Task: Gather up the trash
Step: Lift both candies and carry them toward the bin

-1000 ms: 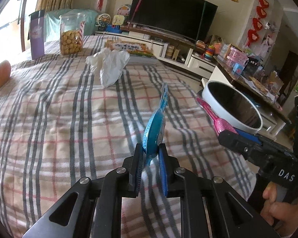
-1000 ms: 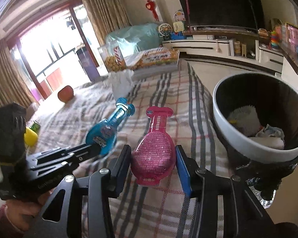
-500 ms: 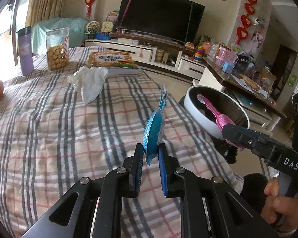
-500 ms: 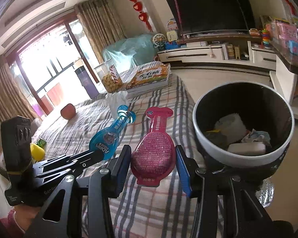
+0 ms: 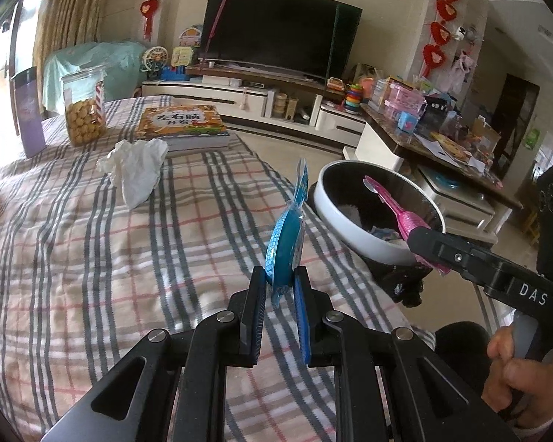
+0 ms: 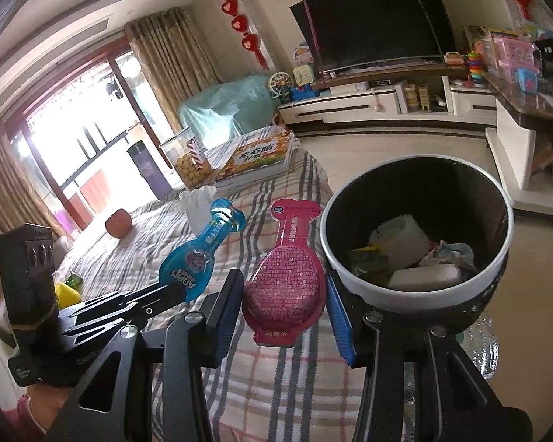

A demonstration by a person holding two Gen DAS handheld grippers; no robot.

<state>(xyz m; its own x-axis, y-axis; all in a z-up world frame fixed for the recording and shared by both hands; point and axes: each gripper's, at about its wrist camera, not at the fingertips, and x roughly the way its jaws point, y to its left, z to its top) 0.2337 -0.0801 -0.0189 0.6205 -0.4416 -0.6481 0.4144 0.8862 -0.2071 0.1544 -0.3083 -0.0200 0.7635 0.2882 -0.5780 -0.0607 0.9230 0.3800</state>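
My left gripper [image 5: 279,283] is shut on a blue bottle-shaped wrapper [image 5: 285,246], held edge-on above the checked tablecloth [image 5: 92,258]. That blue wrapper [image 6: 199,258] also shows in the right wrist view, left of my own jaws. My right gripper [image 6: 284,305] is shut on a pink bottle-shaped wrapper [image 6: 285,280], just left of the white-rimmed trash bin [image 6: 350,276]. From the left wrist view the pink wrapper [image 5: 394,210] hangs over the bin [image 5: 335,213], which holds several scraps. A crumpled white tissue [image 5: 136,169] lies on the cloth farther back.
A cookie jar [image 5: 83,110], a purple bottle [image 5: 29,114] and a picture book [image 5: 184,127] stand at the table's far end. An apple [image 6: 118,223] lies by the window side. A TV cabinet [image 5: 239,95] and a cluttered side table [image 5: 442,147] line the room beyond the bin.
Both grippers have risen and moved toward the bin, each still holding its wrapper. The pink wrapper now reaches over the bin's rim, and the bin looks closer in both views.
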